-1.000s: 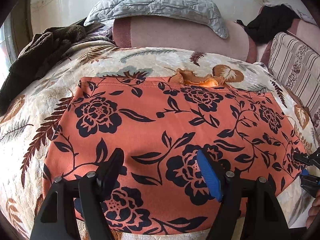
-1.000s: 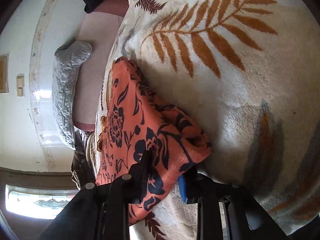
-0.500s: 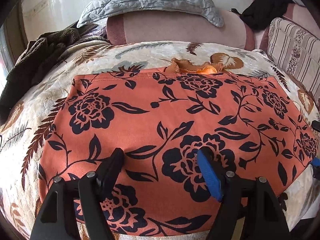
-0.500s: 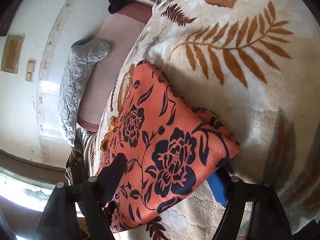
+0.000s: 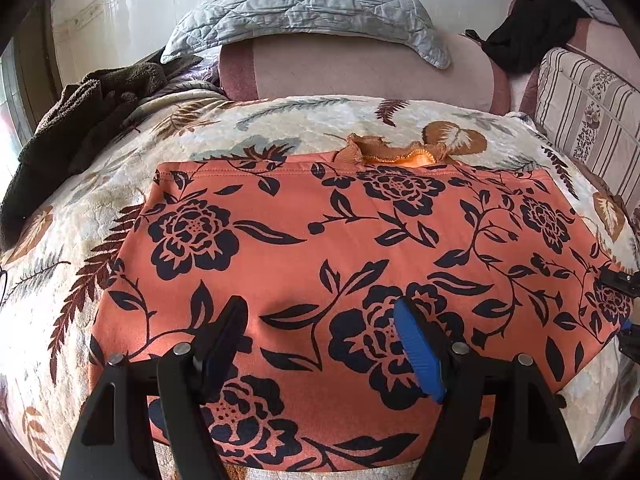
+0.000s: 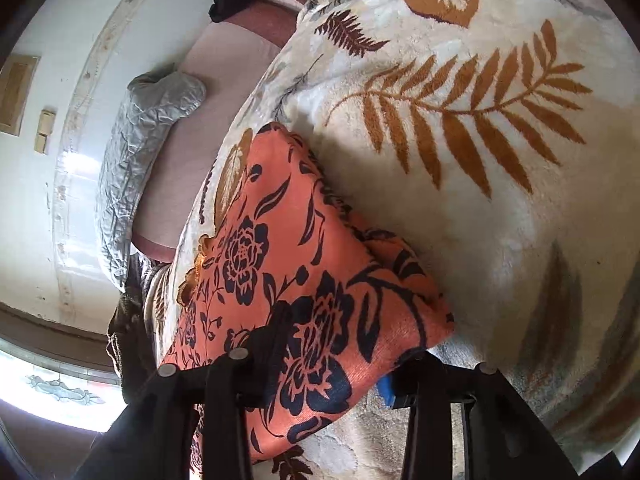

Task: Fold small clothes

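Note:
An orange garment (image 5: 340, 248) with black flowers lies spread flat on a leaf-patterned blanket (image 5: 80, 240). An orange frill (image 5: 392, 154) sticks out at its far edge. My left gripper (image 5: 320, 312) hovers open just above the garment's near half, holding nothing. My right gripper (image 6: 344, 344) is at the garment's (image 6: 280, 248) right corner. Its jaws are closing, with the corner lying between them: one finger over the cloth, the blue-padded one under its edge, and a wide gap still shows. In the left wrist view the right gripper (image 5: 624, 308) peeks in at the right edge.
At the bed's head lie a grey quilted pillow (image 5: 312, 8) and a pink bolster (image 5: 360, 68). Brown clothing (image 5: 80, 120) is heaped at the far left, a black cloth (image 5: 532, 28) at the far right. A striped cushion (image 5: 588, 120) borders the right side.
The right gripper, shut on the bunched corner a second ago, opened wide and let it drop flat, then narrowed again around it. The left gripper stayed open and still.

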Available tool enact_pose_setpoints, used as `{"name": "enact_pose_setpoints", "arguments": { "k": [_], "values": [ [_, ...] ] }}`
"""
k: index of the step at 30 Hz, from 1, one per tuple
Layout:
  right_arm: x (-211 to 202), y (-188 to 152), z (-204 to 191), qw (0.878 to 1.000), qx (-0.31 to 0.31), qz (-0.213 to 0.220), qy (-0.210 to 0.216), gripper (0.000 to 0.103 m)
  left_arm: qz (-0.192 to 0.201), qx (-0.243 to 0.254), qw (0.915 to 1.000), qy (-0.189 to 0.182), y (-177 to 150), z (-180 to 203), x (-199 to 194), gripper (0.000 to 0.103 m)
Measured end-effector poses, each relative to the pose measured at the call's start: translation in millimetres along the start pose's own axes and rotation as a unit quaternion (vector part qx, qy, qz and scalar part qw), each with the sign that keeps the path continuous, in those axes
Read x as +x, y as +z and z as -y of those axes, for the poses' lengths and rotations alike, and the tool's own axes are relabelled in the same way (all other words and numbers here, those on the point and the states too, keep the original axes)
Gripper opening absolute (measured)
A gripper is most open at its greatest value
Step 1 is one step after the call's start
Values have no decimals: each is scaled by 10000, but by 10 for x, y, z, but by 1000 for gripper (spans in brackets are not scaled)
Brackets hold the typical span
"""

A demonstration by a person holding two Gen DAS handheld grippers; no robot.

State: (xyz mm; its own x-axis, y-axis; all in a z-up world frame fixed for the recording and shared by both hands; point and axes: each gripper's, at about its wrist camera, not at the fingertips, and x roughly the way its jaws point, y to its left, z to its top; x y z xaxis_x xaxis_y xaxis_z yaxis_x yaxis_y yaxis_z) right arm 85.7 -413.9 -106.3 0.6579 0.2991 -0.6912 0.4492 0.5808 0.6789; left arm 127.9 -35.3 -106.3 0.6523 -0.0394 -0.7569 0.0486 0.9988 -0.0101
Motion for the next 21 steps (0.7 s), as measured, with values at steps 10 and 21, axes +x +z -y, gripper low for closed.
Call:
{"name": "enact_pose_setpoints", "arguments": {
  "k": [10, 21],
  "values": [
    [-5, 58, -182, 9986, -341, 26, -402, 13, -162, 271, 9993, 214, -60, 69, 163, 78],
    [-381, 378, 22, 9946, -887, 80, -526, 66, -176, 262, 9994, 167, -61, 63, 176, 78]
  ]
}}
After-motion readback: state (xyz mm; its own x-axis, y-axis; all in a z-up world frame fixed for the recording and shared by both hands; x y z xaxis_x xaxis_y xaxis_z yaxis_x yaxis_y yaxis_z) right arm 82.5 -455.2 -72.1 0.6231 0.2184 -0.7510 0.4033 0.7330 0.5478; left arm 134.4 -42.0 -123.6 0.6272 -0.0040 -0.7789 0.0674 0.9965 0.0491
